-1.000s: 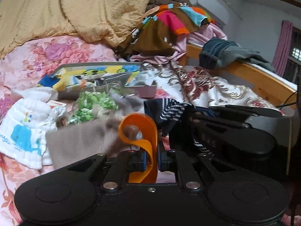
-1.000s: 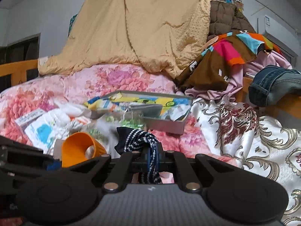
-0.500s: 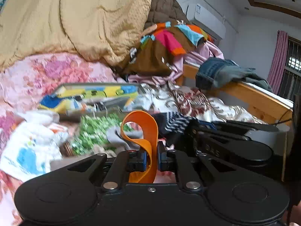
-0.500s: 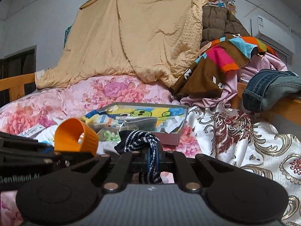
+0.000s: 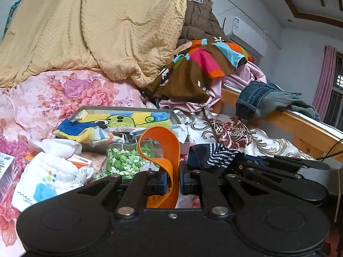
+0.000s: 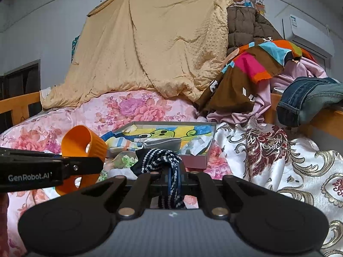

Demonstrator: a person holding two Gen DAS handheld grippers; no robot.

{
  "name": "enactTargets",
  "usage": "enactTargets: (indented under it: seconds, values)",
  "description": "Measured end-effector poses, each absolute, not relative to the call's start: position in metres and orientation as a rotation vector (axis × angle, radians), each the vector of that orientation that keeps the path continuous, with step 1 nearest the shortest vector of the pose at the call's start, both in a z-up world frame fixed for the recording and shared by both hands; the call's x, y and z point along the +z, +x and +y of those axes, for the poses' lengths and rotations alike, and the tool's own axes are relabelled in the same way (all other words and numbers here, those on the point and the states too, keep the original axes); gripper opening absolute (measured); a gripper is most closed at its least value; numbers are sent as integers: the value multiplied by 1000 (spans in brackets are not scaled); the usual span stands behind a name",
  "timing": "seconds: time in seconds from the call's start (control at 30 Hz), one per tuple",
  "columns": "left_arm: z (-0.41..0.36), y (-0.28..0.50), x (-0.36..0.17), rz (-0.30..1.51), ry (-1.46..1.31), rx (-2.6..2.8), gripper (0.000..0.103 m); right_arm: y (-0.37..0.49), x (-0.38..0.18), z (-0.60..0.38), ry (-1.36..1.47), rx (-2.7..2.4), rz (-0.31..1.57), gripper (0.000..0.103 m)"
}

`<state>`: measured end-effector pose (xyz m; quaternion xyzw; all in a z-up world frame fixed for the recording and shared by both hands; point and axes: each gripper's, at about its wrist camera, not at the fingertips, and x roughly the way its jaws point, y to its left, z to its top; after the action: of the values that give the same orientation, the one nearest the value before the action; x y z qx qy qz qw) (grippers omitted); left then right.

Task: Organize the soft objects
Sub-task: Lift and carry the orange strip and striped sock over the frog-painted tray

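On a cluttered bed, my left gripper (image 5: pixel 172 181) is shut on the wall of a soft orange cup (image 5: pixel 165 150), squeezing it flat and holding it above the bedding. In the right wrist view that cup (image 6: pixel 83 141) sits at the left, with the left gripper (image 6: pixel 94 165) seen side-on. My right gripper (image 6: pixel 172 177) is shut on a navy cloth with white dots (image 6: pixel 158 160), bunched in front of its fingers. From the left wrist view, the same cloth (image 5: pixel 214 155) shows at the right gripper (image 5: pixel 238 160), close beside the cup.
A shallow grey box (image 5: pixel 128 108) holding a cartoon-print cloth lies ahead. A bag of green bits (image 5: pixel 124 162) and a white baby cloth (image 5: pixel 47 175) lie at the left. A yellow quilt (image 6: pixel 154 49), piled clothes (image 6: pixel 246 72) and jeans (image 6: pixel 308 98) on a wooden rail stand behind.
My left gripper has risen with the orange cup, and its view now tilts further up the bed. The right gripper has kept its place and its hold on the navy cloth.
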<state>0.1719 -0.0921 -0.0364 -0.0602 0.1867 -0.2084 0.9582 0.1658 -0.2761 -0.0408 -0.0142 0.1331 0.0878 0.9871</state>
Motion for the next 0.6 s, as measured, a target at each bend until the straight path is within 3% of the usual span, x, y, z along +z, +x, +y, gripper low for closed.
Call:
enactTargets:
  seconds: [0.6]
  values:
    - [-72,238,-28,415,-171,-350,11,234,-25,-261,19,263,247,6]
